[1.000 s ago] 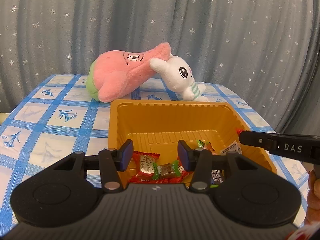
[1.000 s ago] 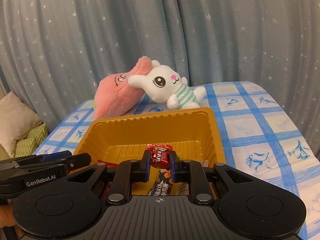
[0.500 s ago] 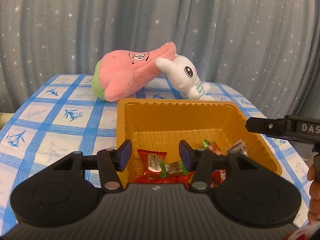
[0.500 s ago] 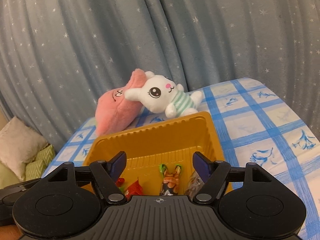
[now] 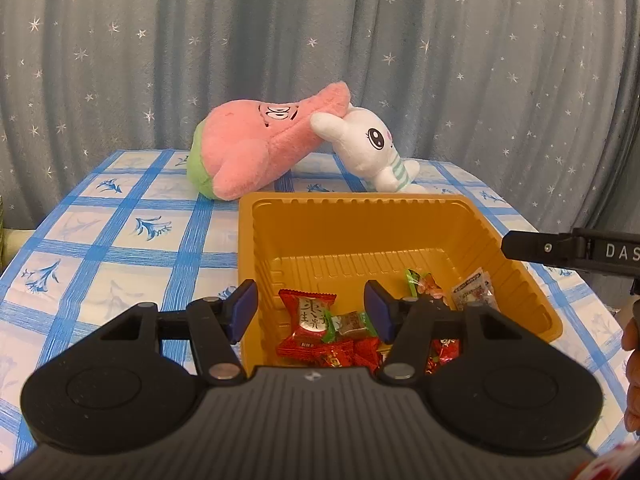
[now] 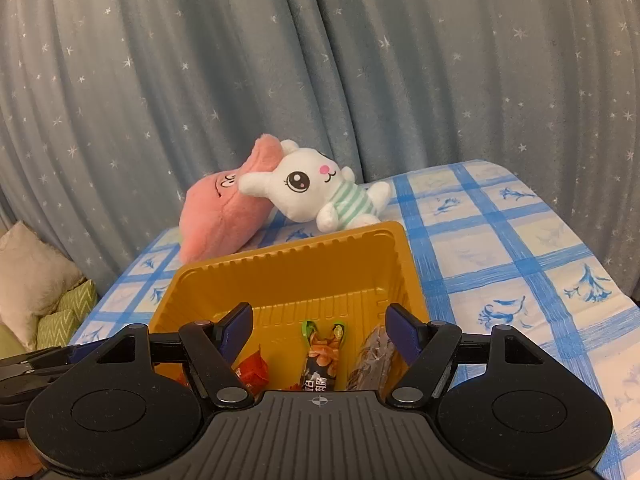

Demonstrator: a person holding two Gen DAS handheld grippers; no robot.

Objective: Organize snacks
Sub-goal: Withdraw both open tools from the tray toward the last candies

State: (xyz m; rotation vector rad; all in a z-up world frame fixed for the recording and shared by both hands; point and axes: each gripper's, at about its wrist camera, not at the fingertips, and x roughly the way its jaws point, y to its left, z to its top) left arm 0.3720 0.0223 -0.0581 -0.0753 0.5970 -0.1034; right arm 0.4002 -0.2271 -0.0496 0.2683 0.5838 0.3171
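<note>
Blue-checked cloth (image 5: pixel 120 248) covers the table, bare from 9 o'clock of the tray out to its left edge; the left gripper (image 5: pixel 311 312) hangs over the tray's near-left corner with its jaws spread wide and nothing between them, one finger (image 5: pixel 244 309) outside the left wall, the other over the snacks; the orange tray (image 5: pixel 360 236) sits mid-table, its far half bare, its ribbed walls upright; the snacks lie heaped at its 6 o'clock end: a red packet (image 5: pixel 308 320), a brown candy (image 5: pixel 352 322) touching it, an orange sweet (image 5: pixel 426 285) and a clear packet (image 5: pixel 474 290) near the right wall. At 12 o'clock of the tray a pink plush (image 5: pixel 256 152) and a white bunny (image 5: pixel 368 144) lean together just beyond the far rim, with a starred curtain (image 5: pixel 320 40) behind. The right gripper (image 6: pixel 320 332) hovers over the tray's near end, jaws wide apart and holding nothing; below it lie the orange sweet (image 6: pixel 322 348) and the clear packet (image 6: pixel 374 360); from 3 o'clock the cloth (image 6: pixel 520 260) runs bare to the table's right edge.
</note>
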